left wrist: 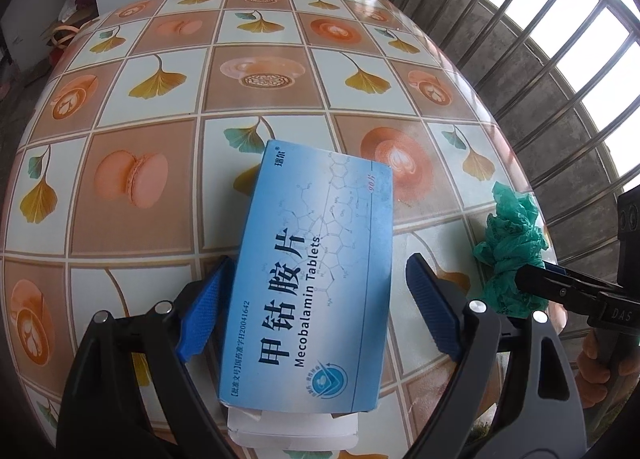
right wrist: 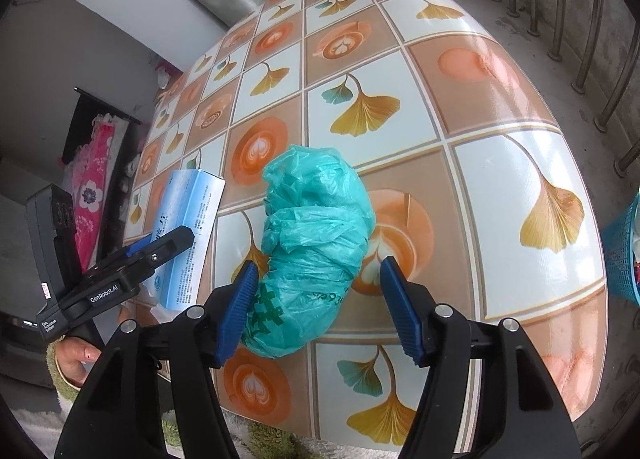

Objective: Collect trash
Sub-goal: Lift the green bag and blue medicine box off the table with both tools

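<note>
Patterned tablecloth carries both pieces of trash. Left gripper spreads wide around the light, stiff medicine box; pinch its long sides. Right gripper gapes around the soft, crushable green bag; grab mid-bundle

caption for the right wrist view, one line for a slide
Open right gripper straddles a crumpled green plastic bag on the tiled-print table, with the left gripper at a blue medicine box.

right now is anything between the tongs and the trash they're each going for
Nothing visible. The left tongs are open around the blue medicine box; the right tongs are open around the green plastic bag.
</note>
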Tool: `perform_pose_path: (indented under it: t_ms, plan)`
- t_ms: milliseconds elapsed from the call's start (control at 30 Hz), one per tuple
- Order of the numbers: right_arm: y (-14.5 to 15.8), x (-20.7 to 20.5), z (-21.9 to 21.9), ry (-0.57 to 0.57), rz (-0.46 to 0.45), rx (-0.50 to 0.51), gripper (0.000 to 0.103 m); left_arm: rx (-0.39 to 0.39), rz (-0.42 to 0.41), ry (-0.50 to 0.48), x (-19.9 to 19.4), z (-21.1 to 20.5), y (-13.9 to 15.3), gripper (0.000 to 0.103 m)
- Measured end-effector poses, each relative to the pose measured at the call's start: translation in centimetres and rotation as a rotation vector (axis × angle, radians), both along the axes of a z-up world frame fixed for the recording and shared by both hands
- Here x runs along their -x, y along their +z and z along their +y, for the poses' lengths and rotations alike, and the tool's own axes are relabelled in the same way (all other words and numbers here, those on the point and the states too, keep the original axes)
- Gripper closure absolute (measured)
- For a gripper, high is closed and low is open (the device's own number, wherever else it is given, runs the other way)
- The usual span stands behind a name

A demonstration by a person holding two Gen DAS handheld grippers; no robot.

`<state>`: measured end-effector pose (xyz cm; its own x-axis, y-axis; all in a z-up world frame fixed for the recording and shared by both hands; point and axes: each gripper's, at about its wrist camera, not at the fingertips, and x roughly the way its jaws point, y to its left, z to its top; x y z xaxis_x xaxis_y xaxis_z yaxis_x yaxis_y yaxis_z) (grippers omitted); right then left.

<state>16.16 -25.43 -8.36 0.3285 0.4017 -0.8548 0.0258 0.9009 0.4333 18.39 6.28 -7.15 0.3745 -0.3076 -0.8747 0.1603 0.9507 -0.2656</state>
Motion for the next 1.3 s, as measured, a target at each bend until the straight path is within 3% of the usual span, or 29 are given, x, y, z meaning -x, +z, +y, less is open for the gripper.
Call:
perform_pose_path:
  t_ms: [300, 500, 633, 1300]
  plan:
    - [-0.2, 0.0, 0.2, -0.016, -0.023, -0.009, 0.041, -0.093, -0.05, -0.02, 0.9, -0.8, -0.2, 0.024]
    - [-0.4, -0.1, 0.3, -0.028, -0.024, -0.007, 0.054, -0.138, -0.084, -0.035, 1.5, -1.4, -0.2, 0.036]
    - [-0.5, 0.1, 0.1, -0.047, -0.028, -0.018, 0.059, -0.158, -0.09, -0.059, 1.6, -1.8, -0.2, 0.036]
    - [0.9, 0.7, -0.8, -0.069, -0.051, -0.063, 0.061, -0.15, -0.181, -0.064, 2.9, -2.3, 3.0, 0.037]
